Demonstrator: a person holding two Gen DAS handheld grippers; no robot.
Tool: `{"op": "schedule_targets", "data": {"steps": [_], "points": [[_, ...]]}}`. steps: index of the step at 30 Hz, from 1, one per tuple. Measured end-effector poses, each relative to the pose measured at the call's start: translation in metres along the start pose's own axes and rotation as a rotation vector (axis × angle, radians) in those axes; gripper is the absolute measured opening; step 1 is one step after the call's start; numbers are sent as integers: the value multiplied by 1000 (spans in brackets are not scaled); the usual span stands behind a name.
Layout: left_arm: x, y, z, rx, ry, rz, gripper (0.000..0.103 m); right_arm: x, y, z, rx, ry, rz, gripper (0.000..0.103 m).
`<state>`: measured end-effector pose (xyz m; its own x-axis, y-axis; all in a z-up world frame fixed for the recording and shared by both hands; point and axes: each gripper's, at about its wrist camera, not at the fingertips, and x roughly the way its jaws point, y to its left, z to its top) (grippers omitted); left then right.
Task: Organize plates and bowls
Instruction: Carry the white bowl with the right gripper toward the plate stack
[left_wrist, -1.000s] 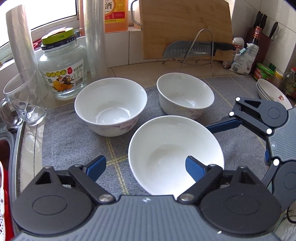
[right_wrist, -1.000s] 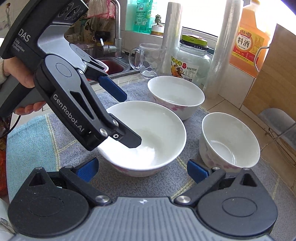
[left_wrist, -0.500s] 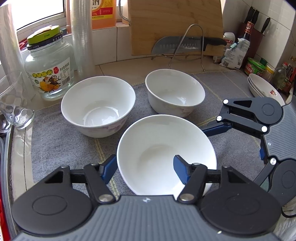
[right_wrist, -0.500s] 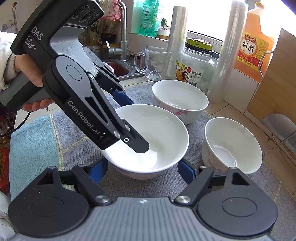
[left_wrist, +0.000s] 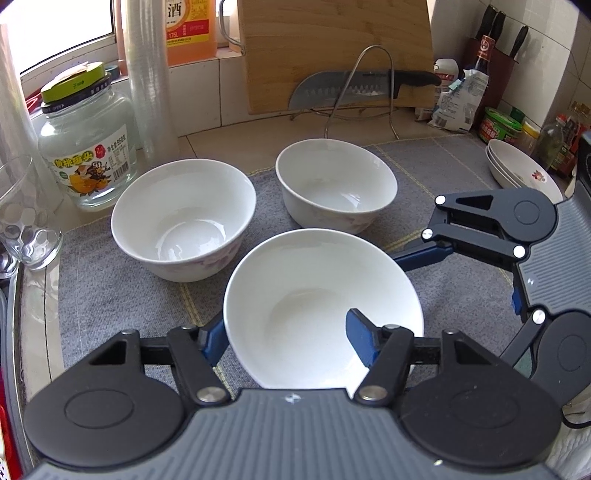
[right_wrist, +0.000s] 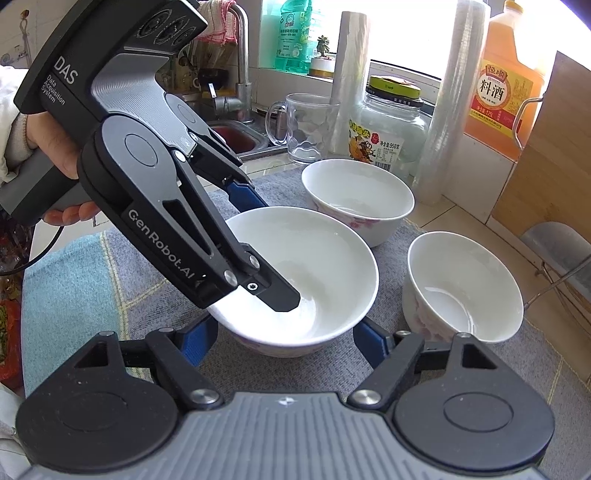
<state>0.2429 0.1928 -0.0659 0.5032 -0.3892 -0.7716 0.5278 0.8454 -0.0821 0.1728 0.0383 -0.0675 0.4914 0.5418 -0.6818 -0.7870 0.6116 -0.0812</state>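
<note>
Three white ceramic bowls are being observed on a grey woven mat (left_wrist: 110, 277) covering the tiled worktop (left_wrist: 229, 136). The near white bowl (left_wrist: 314, 295) is sitting at the near middle of the mat, with the left white bowl (left_wrist: 184, 218) and the far white bowl (left_wrist: 336, 184) standing apart beyond it.

The near white bowl is being gripped by both tools. The left tongs (left_wrist: 288, 338) are being held clamped on its near wall, one blue finger inside the bowl and the other outside on the left. The right tongs (right_wrist: 282, 341) have just been closing and are being pressed against the outer wall on two opposite sides, with the bowl between them. Whether the bowl's base is being lifted clear of the mat cannot be told.

A person's hand (right_wrist: 48, 147) is being seen around the left tool's handle. A clear glass jar with a green lid (left_wrist: 85, 147) is standing at far left, and stacked white plates (left_wrist: 517, 166) are lying at far right.
</note>
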Motion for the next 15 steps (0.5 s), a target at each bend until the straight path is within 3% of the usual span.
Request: {"op": "schedule_targets", "data": {"steps": [15], "points": [[0,-46,12,68,-17,-52,65,-38,-15,-22,46,27,-32,84]]}}
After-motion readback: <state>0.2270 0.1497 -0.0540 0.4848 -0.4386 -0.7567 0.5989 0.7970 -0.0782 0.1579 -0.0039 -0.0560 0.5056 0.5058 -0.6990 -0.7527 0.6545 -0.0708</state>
